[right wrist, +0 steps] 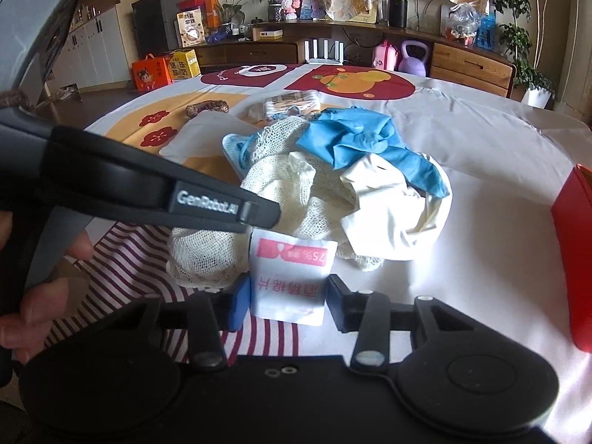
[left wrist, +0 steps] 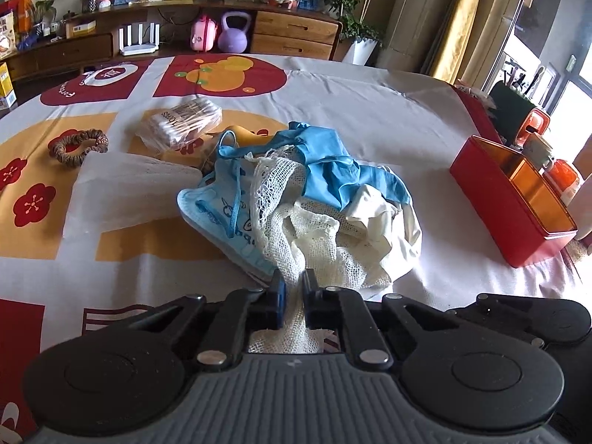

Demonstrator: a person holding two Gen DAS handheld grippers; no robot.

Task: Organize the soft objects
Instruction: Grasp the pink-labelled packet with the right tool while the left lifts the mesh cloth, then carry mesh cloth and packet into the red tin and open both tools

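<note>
My left gripper [left wrist: 293, 288] is shut on the near edge of a white gauze cloth [left wrist: 318, 244], which is bunched in a pile with a blue glove [left wrist: 333, 162], a white glove [left wrist: 381, 214] and a blue face mask [left wrist: 218, 218]. In the right wrist view the left gripper [right wrist: 259, 212] reaches in from the left over the gauze cloth [right wrist: 296, 192]. My right gripper [right wrist: 288, 305] stands open around a white and pink wipe sachet [right wrist: 292, 277]. The sachet lies flat in front of the pile, and the pads sit just off its side edges.
A red tin box [left wrist: 514, 203] stands open on the right. A pack of cotton swabs [left wrist: 181, 125], a brown scrunchie [left wrist: 77, 146] and a translucent white pouch [left wrist: 129, 192] lie to the left on the patterned tablecloth [left wrist: 370, 92]. A person's hand [right wrist: 37, 296] holds the left gripper.
</note>
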